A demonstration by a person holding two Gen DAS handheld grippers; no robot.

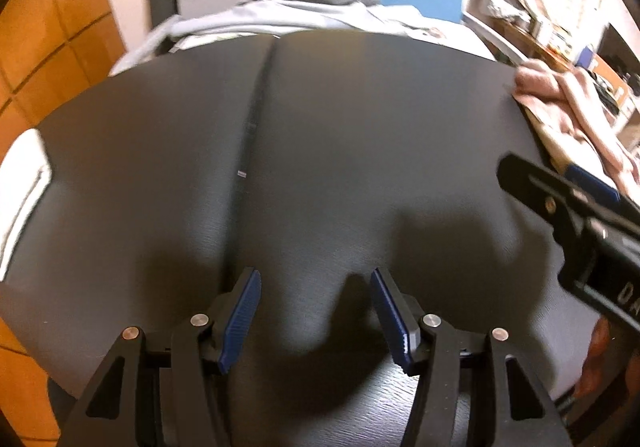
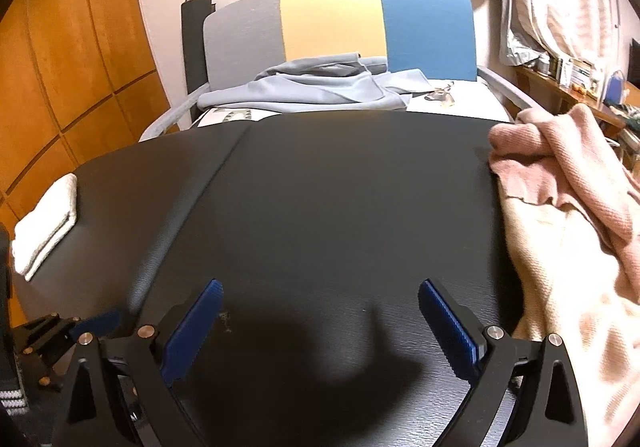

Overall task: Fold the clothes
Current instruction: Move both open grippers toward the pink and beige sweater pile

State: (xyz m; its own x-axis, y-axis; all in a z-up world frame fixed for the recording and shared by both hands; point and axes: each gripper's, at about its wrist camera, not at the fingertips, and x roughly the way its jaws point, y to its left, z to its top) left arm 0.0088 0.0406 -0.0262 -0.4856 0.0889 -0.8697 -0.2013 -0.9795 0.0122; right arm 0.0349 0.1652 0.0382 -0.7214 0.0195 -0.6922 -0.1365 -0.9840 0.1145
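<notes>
Pink garment [image 2: 568, 175] runs off-frame right (perhaps a sweater); left view blurred.

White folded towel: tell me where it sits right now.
The white folded towel lies at the black table's far left edge in the right wrist view, across from the pink garment on the right side.

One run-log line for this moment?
left gripper open, empty | right gripper open, empty | pink cloth unfolded | white towel folded
</notes>
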